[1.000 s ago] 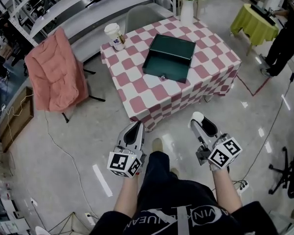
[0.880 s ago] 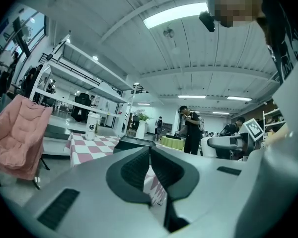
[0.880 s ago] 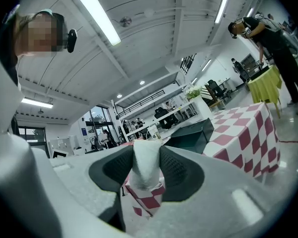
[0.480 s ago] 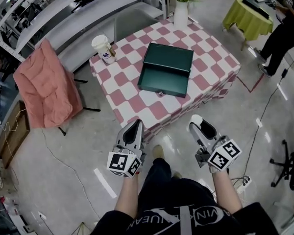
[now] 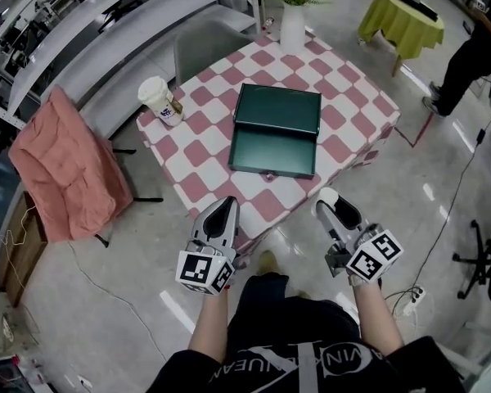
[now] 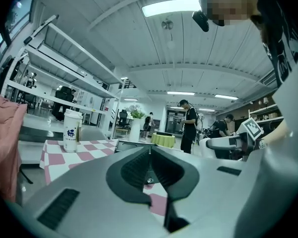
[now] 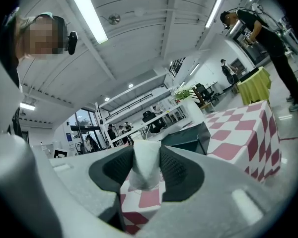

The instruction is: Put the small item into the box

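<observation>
A dark green box (image 5: 275,131) lies open on the pink-and-white checked table (image 5: 196,137), its lid folded back; it also shows as the dark box (image 7: 186,139) in the right gripper view. My right gripper (image 5: 330,201) hangs just short of the table's near edge, shut on a small white item (image 7: 146,165) whose tip (image 5: 330,194) pokes out past the jaws. My left gripper (image 5: 222,213) is beside it at the near edge, shut with nothing between its jaws (image 6: 149,158).
A paper cup (image 5: 157,100) stands at the table's left corner, a white vase of flowers (image 5: 292,15) at the far side. A grey chair (image 5: 204,47) sits behind the table, a pink-draped chair (image 5: 61,166) to the left. A person (image 5: 466,64) stands by a green table (image 5: 401,19).
The table and box have drawn nearer and more central in the head view as the person walks up. Both grippers keep their pose and their grip.
</observation>
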`<state>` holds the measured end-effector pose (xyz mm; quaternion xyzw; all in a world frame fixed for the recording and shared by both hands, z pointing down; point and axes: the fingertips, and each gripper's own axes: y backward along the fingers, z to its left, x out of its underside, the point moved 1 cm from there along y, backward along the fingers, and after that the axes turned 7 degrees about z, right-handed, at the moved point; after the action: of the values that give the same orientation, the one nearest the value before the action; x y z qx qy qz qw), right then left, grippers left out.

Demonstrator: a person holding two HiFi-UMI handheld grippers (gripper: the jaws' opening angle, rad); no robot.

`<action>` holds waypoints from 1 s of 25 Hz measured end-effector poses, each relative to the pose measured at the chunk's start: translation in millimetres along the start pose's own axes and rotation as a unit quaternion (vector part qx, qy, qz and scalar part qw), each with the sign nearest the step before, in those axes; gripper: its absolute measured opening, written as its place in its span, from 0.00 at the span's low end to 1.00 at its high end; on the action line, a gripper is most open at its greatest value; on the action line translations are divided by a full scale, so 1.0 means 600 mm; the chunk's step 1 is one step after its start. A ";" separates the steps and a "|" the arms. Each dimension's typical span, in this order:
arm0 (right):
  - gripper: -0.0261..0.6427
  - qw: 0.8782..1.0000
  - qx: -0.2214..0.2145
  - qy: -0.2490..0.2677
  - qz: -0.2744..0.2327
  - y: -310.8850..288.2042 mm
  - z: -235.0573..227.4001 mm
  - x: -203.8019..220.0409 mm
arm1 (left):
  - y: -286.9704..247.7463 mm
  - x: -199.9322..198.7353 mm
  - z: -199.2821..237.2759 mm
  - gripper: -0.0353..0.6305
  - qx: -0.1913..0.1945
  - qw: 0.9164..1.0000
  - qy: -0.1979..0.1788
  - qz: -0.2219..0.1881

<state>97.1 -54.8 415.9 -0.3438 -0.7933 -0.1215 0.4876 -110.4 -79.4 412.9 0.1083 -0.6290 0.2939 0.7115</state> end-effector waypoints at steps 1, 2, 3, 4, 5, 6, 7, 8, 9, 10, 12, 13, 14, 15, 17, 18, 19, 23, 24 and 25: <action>0.29 1.000 0.002 0.000 -0.003 -0.007 -0.001 -0.003 | -0.006 -0.004 0.007 0.08 0.003 1.000 -0.002 0.001; 0.29 1.000 0.003 -0.001 -0.005 -0.013 -0.002 -0.006 | -0.013 -0.007 0.013 0.08 0.005 1.000 -0.002 0.001; 0.29 1.000 0.004 0.000 -0.007 -0.019 -0.003 -0.009 | -0.019 -0.010 0.019 0.08 0.007 1.000 -0.003 0.001; 0.29 1.000 0.005 0.000 -0.008 -0.025 -0.003 -0.011 | -0.024 -0.013 0.025 0.08 0.009 1.000 -0.003 0.001; 0.29 1.000 0.006 0.001 -0.007 -0.031 -0.004 -0.012 | -0.028 -0.015 0.030 0.08 0.011 1.000 -0.003 0.000; 0.29 1.000 0.007 0.001 -0.007 -0.036 -0.005 -0.013 | -0.032 -0.016 0.033 0.08 0.014 1.000 -0.004 0.001; 0.29 1.000 0.009 0.001 -0.007 -0.040 -0.007 -0.014 | -0.035 -0.016 0.037 0.08 0.017 1.000 -0.004 0.002; 0.29 1.000 0.012 0.000 -0.009 -0.044 -0.010 -0.015 | -0.039 -0.015 0.041 0.08 0.020 1.000 -0.004 0.003; 0.29 1.000 0.015 -0.002 -0.011 -0.048 -0.012 -0.017 | -0.042 -0.014 0.045 0.08 0.022 1.000 -0.004 0.004; 0.29 1.000 0.018 -0.003 -0.013 -0.052 -0.014 -0.020 | -0.045 -0.013 0.050 0.08 0.024 1.000 -0.003 0.005; 0.29 1.000 0.022 -0.004 -0.016 -0.060 -0.017 -0.022 | -0.050 -0.013 0.059 0.08 0.029 1.000 -0.002 0.006; 0.29 1.000 0.023 -0.004 -0.016 -0.064 -0.017 -0.023 | -0.053 -0.013 0.063 0.08 0.031 1.000 -0.001 0.006; 0.29 1.000 0.025 -0.003 -0.017 -0.068 -0.017 -0.024 | -0.055 -0.013 0.066 0.08 0.033 0.999 0.000 0.006; 0.29 0.999 0.026 -0.003 -0.018 -0.070 -0.017 -0.025 | -0.057 -0.013 0.069 0.08 0.035 0.999 0.002 0.006; 0.29 0.999 0.029 -0.005 -0.019 -0.073 -0.017 -0.028 | -0.063 -0.012 0.073 0.08 0.039 0.999 0.008 0.007; 0.29 0.999 0.030 -0.006 -0.019 -0.073 -0.017 -0.029 | -0.066 -0.012 0.075 0.08 0.040 0.999 0.011 0.007; 0.29 0.999 0.031 -0.008 -0.019 -0.074 -0.017 -0.031 | -0.068 -0.012 0.075 0.08 0.041 0.999 0.014 0.007; 0.29 0.999 0.033 -0.014 -0.016 -0.078 -0.024 -0.034 | -0.077 -0.012 0.069 0.08 0.051 0.998 0.018 0.011; 0.29 0.999 0.033 -0.015 -0.016 -0.081 -0.028 -0.035 | -0.080 -0.012 0.069 0.08 0.052 0.998 0.018 0.012; 0.29 0.999 0.032 -0.016 -0.014 -0.086 -0.032 -0.036 | -0.084 -0.013 0.069 0.08 0.053 0.998 0.017 0.014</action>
<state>82.4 -111.9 414.4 -0.3184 -0.8091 -0.0975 0.4842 -117.3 -143.6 424.2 0.1319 -0.6017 0.3380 0.7116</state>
